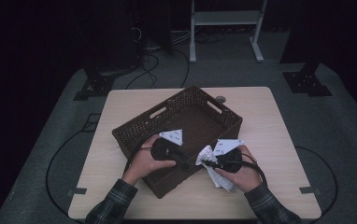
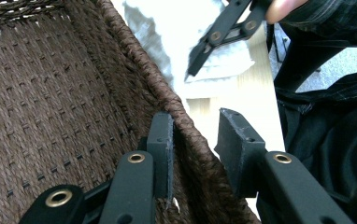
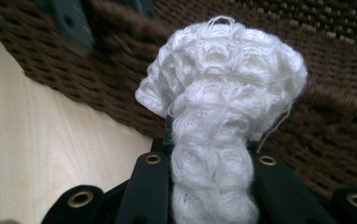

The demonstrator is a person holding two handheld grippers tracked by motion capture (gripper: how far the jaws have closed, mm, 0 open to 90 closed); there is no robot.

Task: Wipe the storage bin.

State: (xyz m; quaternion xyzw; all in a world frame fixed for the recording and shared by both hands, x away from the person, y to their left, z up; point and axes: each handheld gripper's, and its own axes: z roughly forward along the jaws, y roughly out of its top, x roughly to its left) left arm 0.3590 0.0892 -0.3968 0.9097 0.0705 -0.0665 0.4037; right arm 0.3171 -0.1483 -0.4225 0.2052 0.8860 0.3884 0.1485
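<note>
Right gripper view: the right gripper is clamped on a white towel, which bunches up at 12 o'clock from the jaws, against the basket wall. The left gripper straddles the basket's near rim, jaws on either side; whether they press on it cannot be told.

One wicker basket is seen on one table; beside the basket, one white towel and two grippers are counted.
</note>
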